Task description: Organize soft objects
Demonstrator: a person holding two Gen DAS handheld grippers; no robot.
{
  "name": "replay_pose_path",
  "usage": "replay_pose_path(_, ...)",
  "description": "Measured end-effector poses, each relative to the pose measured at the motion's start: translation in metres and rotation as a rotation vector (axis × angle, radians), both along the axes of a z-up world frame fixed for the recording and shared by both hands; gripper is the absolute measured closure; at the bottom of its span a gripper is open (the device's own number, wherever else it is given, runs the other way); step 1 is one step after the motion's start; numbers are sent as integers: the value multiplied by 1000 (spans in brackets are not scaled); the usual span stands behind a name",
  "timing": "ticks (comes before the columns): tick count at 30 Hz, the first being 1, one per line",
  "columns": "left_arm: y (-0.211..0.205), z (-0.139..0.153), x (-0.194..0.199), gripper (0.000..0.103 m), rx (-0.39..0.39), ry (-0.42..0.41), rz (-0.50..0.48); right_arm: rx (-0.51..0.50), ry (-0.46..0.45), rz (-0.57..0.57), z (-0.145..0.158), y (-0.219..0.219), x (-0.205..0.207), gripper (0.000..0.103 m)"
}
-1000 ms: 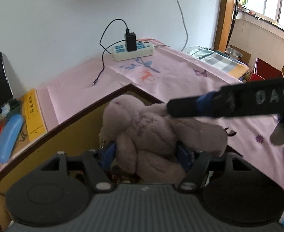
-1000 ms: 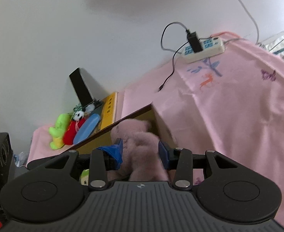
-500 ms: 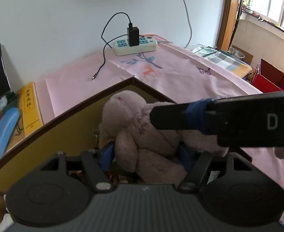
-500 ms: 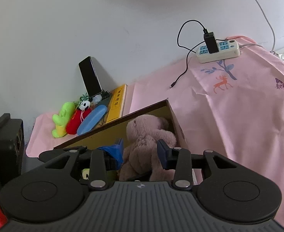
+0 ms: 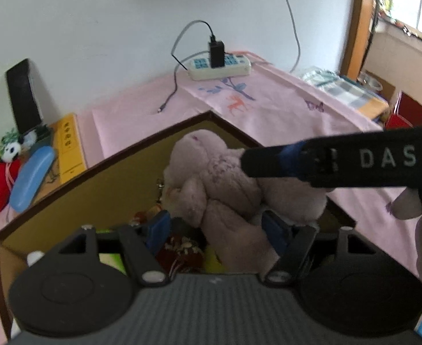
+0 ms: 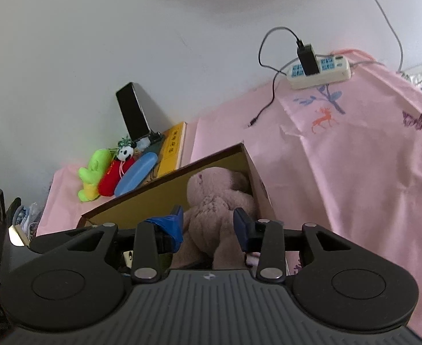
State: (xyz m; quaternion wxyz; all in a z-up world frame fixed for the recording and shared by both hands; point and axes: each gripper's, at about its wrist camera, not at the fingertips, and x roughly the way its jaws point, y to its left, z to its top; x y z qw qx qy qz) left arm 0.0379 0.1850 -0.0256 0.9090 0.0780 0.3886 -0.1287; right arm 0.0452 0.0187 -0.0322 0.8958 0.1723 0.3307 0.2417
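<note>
Left gripper (image 5: pixel 215 230): fingers released astride the plush bear (image 5: pixel 225 178).
Right gripper (image 6: pixel 208 225): fingers released, having closed slightly, bear between.
Bear: light, squashy; judged best pinched at the torso. Lies in the box's (image 5: pixel 67 195) far corner.
Room: box walls close; pink surface (image 5: pixel 282 109) open beyond.

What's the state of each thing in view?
plush toy, inside box, slumped
box, open top
left tool, open, astride plush toy
right tool, jaws just closing, plush toy between, grip unclear
charger, plugged into power strip
phone, propped up, screen dark
</note>
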Motion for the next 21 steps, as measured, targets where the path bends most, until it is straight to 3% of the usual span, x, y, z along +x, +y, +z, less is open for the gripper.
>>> replay_pose_path(8,-2,17,-25,29,2,-27,89,-136,-127,-29,19,-5,-31,80)
replay_pose_path(21,-4,29,-58,28,40,-39,296,-274,-156,-94,18,-10,-57,80)
